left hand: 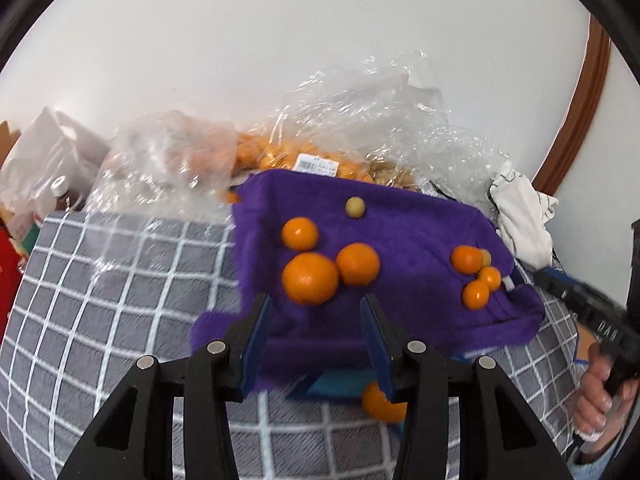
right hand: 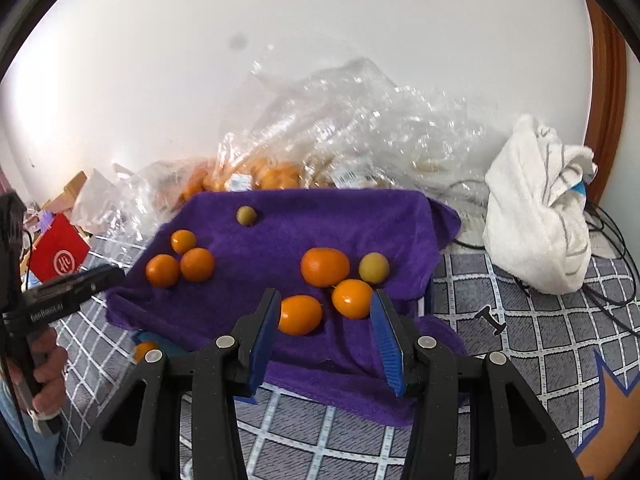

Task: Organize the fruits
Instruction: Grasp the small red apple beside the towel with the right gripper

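Note:
A purple towel [left hand: 400,312] [right hand: 352,224] lies on a grey checked sheet and carries loose fruit. In the left wrist view three oranges [left hand: 310,278] cluster just ahead of my open, empty left gripper [left hand: 316,304]. A small yellow-green fruit [left hand: 355,207] lies farther back. Smaller oranges [left hand: 476,294] lie at the towel's right. In the right wrist view my open, empty right gripper [right hand: 326,300] hovers over two small oranges [right hand: 300,314] [right hand: 352,298], with a larger orange [right hand: 325,267] and a yellow-green fruit [right hand: 373,267] beyond. One orange [left hand: 380,402] lies below the towel's near edge.
Clear plastic bags with more oranges [left hand: 280,156] [right hand: 272,174] stand behind the towel against the white wall. A white cloth bundle [right hand: 536,208] and black cables [right hand: 612,240] lie at the right. A red box [right hand: 60,260] sits at the left. The grey checked sheet [left hand: 100,300] surrounds the towel.

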Demonstrator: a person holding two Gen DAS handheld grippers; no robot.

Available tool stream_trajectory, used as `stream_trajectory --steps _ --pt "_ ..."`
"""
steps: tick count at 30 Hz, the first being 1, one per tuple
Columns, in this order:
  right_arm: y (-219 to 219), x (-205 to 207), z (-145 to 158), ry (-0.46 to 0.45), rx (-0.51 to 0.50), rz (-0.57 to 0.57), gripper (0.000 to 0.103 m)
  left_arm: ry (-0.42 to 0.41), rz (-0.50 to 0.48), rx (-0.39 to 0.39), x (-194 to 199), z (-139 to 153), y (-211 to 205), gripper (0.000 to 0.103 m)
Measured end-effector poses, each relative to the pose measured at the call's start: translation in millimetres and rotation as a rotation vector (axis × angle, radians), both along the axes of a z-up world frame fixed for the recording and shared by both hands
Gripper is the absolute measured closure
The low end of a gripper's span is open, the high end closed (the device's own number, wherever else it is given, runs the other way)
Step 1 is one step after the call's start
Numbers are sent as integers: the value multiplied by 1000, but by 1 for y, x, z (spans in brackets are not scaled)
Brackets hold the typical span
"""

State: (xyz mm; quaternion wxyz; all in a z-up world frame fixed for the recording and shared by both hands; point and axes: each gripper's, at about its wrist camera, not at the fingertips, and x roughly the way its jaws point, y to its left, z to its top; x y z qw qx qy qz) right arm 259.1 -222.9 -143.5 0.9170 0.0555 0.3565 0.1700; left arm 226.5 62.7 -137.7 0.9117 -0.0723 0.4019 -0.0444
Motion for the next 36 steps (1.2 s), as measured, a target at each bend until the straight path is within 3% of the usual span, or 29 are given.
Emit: stream_trajectory --steps 4,10,15,18,20,22,29,36 --pt "8 -9 4 -56 -40 10 56 -5 -1 75 -16 -6 6 60" --pt "24 -16 2 6 -100 5 56 -30 -10 102 -32 -17 26 60" --pt "49 -35 1 23 -73 82 56 -15 27 -15 -37 -32 50 60" --pt "65 -44 -10 21 -36 153 56 -40 56 -4 -39 -29 55 60" --pt "75 -44 -21 48 -23 190 62 -47 75 9 -41 -28 56 60" --pt "85 -43 -31 80 -46 215 68 -39 81 -18 -41 -26 58 60" --pt "113 -50 -45 95 -92 294 69 -21 123 -148 -40 -26 76 60" --pt "134 -52 -56 92 -207 286 73 -1 122 -189 -38 -28 78 60"
